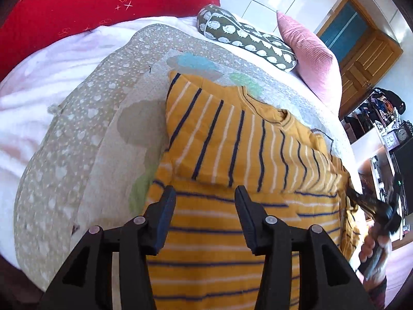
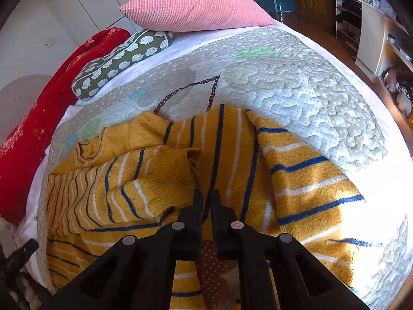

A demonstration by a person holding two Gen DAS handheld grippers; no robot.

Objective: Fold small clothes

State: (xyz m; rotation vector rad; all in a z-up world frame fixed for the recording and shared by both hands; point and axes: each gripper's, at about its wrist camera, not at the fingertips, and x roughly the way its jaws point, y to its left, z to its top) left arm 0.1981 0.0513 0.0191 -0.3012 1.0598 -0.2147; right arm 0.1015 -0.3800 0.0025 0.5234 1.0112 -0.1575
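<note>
A small mustard-yellow sweater (image 1: 227, 139) with navy and white stripes lies on a quilted mat (image 1: 85, 134) on the bed. One sleeve is folded across its body. My left gripper (image 1: 205, 193) is open and empty, just above the sweater's lower body. In the right wrist view the sweater (image 2: 144, 180) lies rumpled, with its right part lifted. My right gripper (image 2: 205, 196) is shut on a fold of the sweater's fabric near its middle. The right gripper also shows at the right edge of the left wrist view (image 1: 371, 206), held by a hand.
A pink pillow (image 2: 196, 7), a green hedgehog-print cushion (image 2: 121, 59) and a red blanket (image 2: 38, 118) lie at the bed's head. The quilted mat (image 2: 296, 85) extends beyond the sweater. Shelves and a wooden door (image 1: 361, 51) stand past the bed's edge.
</note>
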